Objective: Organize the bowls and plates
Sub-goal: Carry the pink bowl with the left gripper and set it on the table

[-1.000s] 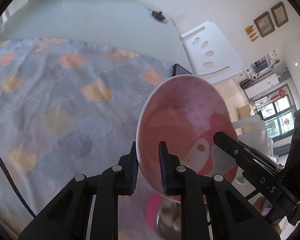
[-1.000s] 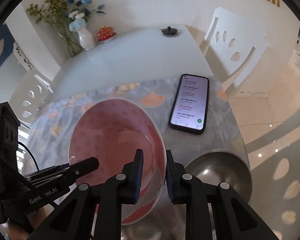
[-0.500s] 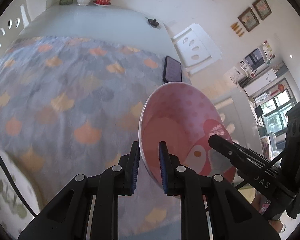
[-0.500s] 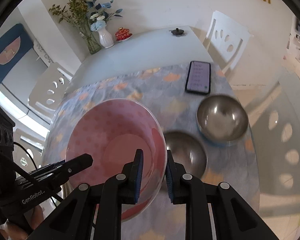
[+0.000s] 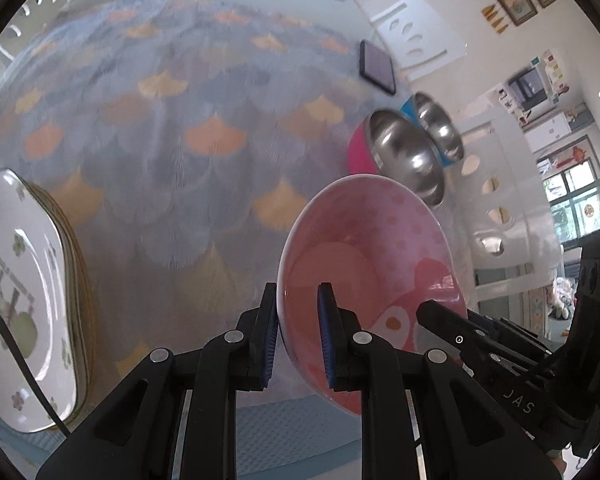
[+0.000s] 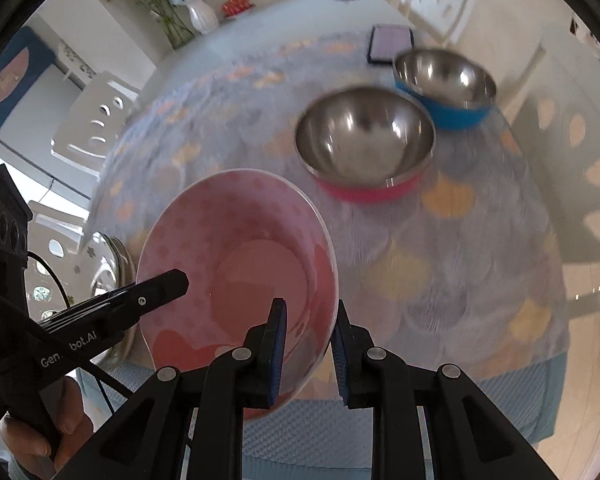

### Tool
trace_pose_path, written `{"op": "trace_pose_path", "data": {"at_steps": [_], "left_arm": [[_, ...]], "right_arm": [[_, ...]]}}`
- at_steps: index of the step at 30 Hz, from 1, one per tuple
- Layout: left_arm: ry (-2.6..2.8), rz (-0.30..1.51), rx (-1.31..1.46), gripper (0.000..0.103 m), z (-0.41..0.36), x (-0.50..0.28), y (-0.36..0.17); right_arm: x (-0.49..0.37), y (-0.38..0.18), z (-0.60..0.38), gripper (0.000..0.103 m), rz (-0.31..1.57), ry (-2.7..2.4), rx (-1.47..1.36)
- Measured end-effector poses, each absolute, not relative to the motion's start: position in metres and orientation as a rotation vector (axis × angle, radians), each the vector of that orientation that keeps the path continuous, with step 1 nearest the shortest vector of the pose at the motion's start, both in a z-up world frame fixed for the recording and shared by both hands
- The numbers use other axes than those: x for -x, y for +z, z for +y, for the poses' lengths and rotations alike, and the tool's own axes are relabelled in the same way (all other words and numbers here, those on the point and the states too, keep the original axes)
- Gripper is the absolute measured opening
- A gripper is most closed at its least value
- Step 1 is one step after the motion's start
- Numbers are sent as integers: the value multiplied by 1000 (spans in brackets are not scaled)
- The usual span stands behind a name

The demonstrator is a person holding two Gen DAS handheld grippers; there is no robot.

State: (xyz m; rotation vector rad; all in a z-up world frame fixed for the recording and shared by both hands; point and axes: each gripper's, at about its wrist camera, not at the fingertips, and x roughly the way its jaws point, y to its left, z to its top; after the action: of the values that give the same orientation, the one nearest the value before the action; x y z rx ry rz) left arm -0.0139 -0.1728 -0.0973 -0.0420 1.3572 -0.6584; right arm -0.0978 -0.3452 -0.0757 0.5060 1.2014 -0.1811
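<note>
A pink dotted bowl [image 5: 364, 256] with a cartoon print is held in the air above the table by both grippers. My left gripper [image 5: 298, 336] is shut on its left rim. My right gripper [image 6: 306, 350] is shut on its right rim; the bowl also shows in the right wrist view [image 6: 236, 264]. A steel bowl with a pink outside [image 6: 364, 140] and a steel bowl with a blue outside [image 6: 444, 80] stand on the cloth beyond it. A stack of white clover-print plates [image 5: 20, 288] lies at the left.
The table carries a blue-grey cloth with orange fan shapes [image 5: 172, 128]. A phone [image 6: 390, 44] lies behind the blue bowl. A vase of flowers [image 6: 196, 12] and a red jar stand at the far end. White chairs [image 5: 416, 40] surround the table.
Both grippers have drawn the pink bowl back toward the near edge and lower. The steel bowls now lie farther ahead, and the plate stack has come into the left wrist view.
</note>
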Motion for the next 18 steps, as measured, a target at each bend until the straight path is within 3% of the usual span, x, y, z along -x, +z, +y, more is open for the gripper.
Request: {"op": "trace_pose_path", "data": {"at_steps": [9,18], "left_arm": [[-672,1430,20,16,-175,25,-127],[-675,1426,0,18,-172,24,-124]], "right_arm": [[108,-104,-348,22,1241,-221,-578],[114,-110,-355,22,1244,-217,-656]]}}
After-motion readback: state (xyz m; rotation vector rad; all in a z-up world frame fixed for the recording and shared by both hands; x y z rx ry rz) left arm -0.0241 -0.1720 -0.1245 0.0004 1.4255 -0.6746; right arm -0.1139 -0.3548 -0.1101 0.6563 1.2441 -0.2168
